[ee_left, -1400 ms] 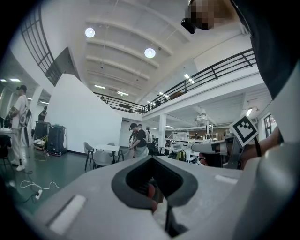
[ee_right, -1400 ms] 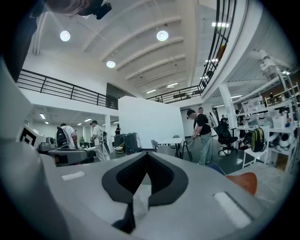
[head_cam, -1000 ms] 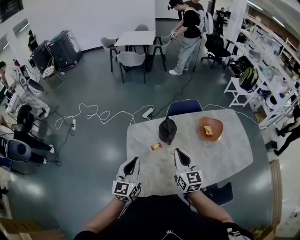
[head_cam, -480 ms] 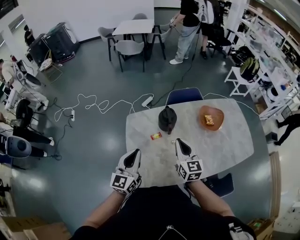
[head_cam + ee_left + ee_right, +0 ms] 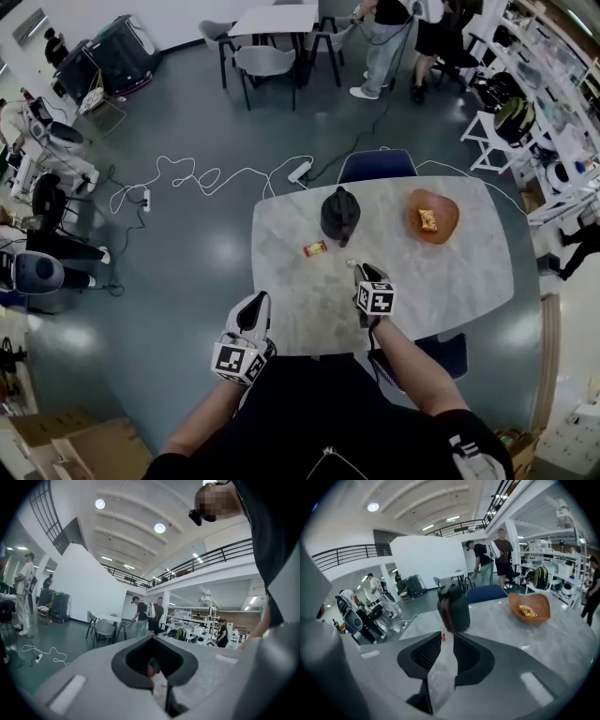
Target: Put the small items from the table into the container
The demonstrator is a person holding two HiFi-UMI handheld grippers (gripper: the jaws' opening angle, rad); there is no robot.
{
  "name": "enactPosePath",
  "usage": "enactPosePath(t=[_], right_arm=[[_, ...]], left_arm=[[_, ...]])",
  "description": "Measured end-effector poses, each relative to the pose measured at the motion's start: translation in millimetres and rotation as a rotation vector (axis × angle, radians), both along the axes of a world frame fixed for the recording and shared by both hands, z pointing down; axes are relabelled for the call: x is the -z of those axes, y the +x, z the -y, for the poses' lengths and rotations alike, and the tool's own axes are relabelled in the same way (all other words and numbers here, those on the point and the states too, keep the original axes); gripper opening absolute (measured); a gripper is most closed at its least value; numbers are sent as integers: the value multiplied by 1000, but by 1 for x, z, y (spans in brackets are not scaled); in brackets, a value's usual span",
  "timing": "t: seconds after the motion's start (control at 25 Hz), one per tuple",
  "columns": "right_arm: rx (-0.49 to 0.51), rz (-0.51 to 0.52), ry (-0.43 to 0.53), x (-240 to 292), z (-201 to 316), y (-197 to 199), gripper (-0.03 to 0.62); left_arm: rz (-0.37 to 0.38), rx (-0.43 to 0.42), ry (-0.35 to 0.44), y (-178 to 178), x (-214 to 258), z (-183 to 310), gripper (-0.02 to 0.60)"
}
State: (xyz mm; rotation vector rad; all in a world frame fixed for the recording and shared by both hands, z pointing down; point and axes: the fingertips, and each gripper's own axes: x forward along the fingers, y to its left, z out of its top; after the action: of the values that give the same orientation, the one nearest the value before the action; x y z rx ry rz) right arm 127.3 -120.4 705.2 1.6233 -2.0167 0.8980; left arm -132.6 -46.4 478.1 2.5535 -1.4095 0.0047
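A small red-and-yellow packet (image 5: 315,248) lies on the marble table (image 5: 450,291), left of centre. A tiny white item (image 5: 351,264) sits just in front of my right gripper (image 5: 365,273). That gripper tilts down at the tabletop, and its jaws are opening with nothing between them (image 5: 446,641). An orange bowl (image 5: 432,217) at the far right of the table holds a yellow item (image 5: 527,611). My left gripper (image 5: 253,312) hovers off the table's near-left corner. It points level, and its jaws stand a narrow gap apart (image 5: 154,667).
A black canister (image 5: 339,214) with a red stripe (image 5: 453,609) stands at the table's far middle. A blue chair (image 5: 377,165) is behind the table and another is under its near edge. Cables and a power strip (image 5: 298,172) lie on the floor. People stand at the back.
My right gripper has dropped toward the tabletop and tipped downward near the white item, and its jaws have parted. My left gripper sank slightly. The head view has shifted.
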Motion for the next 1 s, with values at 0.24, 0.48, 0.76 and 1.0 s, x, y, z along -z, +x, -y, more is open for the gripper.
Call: enactPosePath(t=[0.24,0.48,0.76,1.0], right_arm=[[3,-59,-163,-102,20,7,178],[-20,-149,-256,-149,40,11,265],[-45,-228,-302,-172,48,5,273],[-51,-296,-295,-172,49,7,160]], left_arm=[[34,76,-65,-12,-17,-4,3],[50,187,-152,-41,-43,-12,3],[71,261,-200,-55,-49,-15,3],[70,275,-200,-66,-47,-13,3]])
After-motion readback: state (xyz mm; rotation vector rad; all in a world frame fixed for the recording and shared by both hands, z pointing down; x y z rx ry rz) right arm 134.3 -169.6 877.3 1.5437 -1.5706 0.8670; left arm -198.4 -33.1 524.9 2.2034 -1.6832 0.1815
